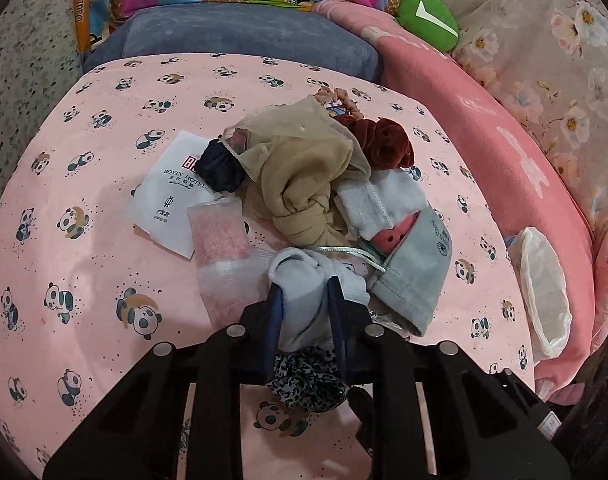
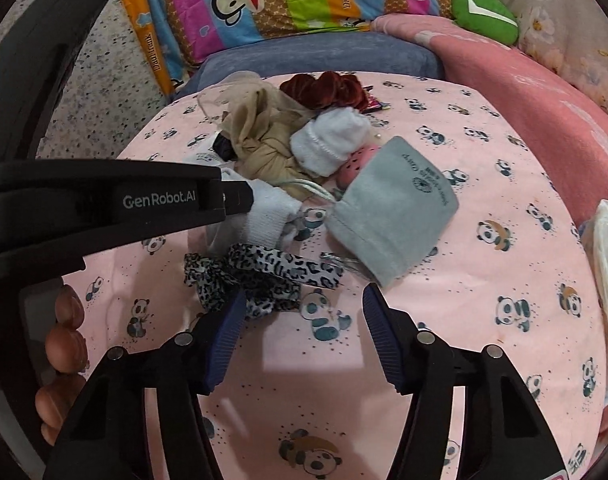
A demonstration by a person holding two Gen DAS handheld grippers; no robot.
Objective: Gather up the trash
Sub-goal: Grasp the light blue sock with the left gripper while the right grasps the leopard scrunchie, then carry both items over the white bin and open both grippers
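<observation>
So the left gripper has its blue pads clamped on a pale blue-white fleecy sock at the near side of the pile, roughly mid-way across the pink panda-print sheet. The right gripper sits with its jaws apart and nothing between them, left pad just touching the black-and-white leopard-print fabric hair tie, which lies right beside the sock.

What worries me: a thin pale green cord runs across just behind the sock, and the grey velvet drawstring pouch is snug against it. Lift the sock and I'd guess the cord snags and drags the pouch or the knotted tan stockings along. The clear zip bag of pink powder sits just to the left and could get swept too.

The white mesh bag at the sheet's right edge looks floppy, so a drop there could miss.
</observation>
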